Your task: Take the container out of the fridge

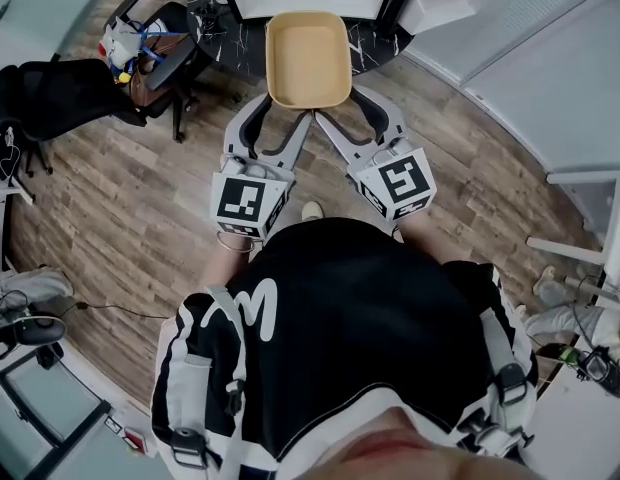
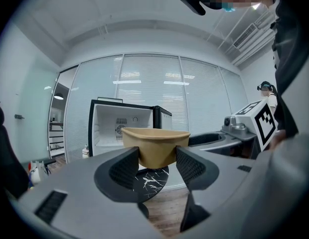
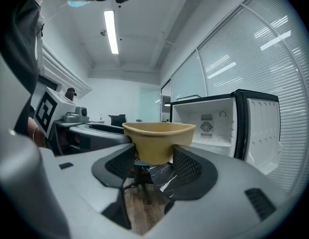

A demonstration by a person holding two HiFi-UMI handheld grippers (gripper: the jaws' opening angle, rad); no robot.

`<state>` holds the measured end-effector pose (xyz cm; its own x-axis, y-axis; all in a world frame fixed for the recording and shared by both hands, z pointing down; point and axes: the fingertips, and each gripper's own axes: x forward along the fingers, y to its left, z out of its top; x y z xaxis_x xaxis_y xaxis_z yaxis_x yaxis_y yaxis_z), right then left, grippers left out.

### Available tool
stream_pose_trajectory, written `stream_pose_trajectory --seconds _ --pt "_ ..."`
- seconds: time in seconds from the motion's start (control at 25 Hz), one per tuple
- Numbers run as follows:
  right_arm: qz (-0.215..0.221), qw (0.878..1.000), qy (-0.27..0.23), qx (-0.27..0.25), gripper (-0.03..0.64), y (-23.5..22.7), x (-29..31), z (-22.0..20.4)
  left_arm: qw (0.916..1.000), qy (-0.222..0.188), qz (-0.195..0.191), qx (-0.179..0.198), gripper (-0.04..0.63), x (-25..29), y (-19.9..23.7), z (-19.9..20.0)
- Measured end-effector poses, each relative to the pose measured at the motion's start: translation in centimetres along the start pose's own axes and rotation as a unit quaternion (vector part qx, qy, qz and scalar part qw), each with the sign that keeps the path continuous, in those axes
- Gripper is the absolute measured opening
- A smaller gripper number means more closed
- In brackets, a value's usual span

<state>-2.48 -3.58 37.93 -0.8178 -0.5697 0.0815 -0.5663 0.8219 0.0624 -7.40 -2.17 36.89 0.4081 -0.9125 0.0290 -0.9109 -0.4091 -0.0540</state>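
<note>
Container (image 1: 308, 58) is out of the fridge (image 2: 114, 126) - you hold it in the air in front of the open door. Left tool (image 2: 157, 166) and right tool (image 3: 153, 161) are each closed on its near wall, just under the rim. It's empty. Looks like thin moulded fibre - probably light, fairly stiff, easy to dent. Best hold is where you have it, below the rim, with a mild squeeze. No items show in the fridge.
</note>
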Motion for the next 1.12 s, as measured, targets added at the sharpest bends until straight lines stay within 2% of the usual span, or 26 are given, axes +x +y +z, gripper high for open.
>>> stream_pose_trajectory --seconds 0.84,1.12 --pt "0.02 1.0 -0.004 -0.006 0.242 3.9 -8.4 -0.2 0.9997 0.0 0.019 -0.016 0.238 -5.5 -7.5 0.3" --pt "0.023 1.0 -0.01 -0.004 0.242 4.9 -10.6 -0.3 0.9997 -0.001 0.023 -0.009 0.238 -7.1 -9.5 0.4"
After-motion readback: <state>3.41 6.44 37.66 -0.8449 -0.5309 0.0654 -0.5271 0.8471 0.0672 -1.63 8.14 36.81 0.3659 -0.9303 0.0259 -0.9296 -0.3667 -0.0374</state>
